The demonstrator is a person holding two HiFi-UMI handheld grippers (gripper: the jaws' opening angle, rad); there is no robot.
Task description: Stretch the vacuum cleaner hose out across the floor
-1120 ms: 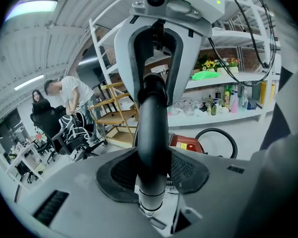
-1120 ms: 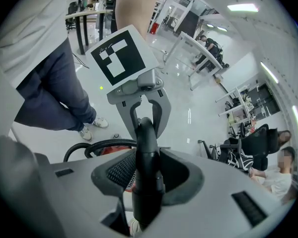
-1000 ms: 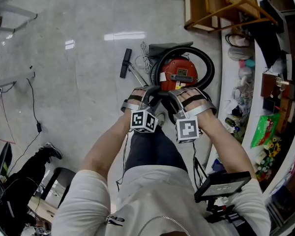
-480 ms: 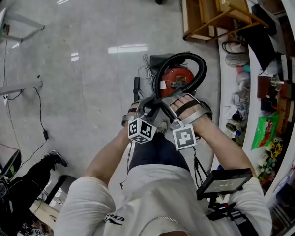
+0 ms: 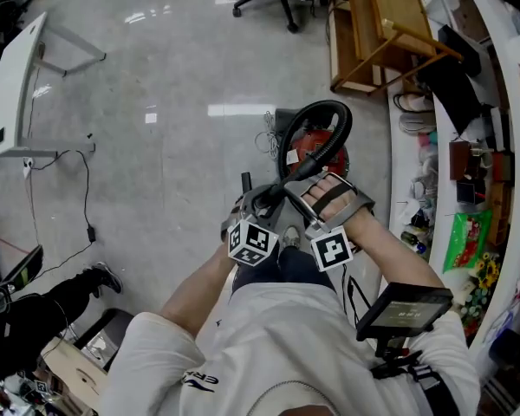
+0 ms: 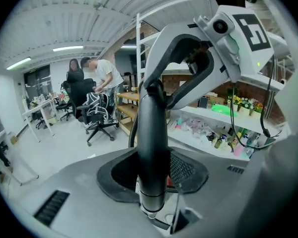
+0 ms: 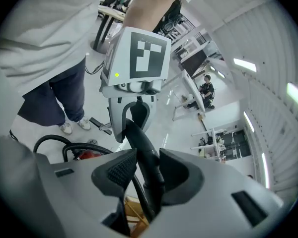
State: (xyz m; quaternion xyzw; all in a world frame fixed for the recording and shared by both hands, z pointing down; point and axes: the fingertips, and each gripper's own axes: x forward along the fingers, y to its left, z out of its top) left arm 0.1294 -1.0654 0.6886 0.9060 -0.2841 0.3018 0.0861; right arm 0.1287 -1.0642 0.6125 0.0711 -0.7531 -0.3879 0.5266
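Vacuum cleaner (image 5: 310,142) is sitting on the floor (image 5: 173,172) just ahead of the person's shoe (image 5: 290,236), its hose (image 5: 321,107) looping over it; a wooden bench (image 5: 390,16) is standing beyond, and a cluttered worktop (image 5: 400,172) is running along the right.

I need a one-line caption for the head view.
The left gripper and right gripper, its jaws just tightened, grip the black vacuum hose above the red canister cleaner.

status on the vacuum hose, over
Left gripper and right gripper shut on hose, right jaws just tightened. Hose looped over red vacuum, not yet stretched. Wooden stand beyond vacuum.
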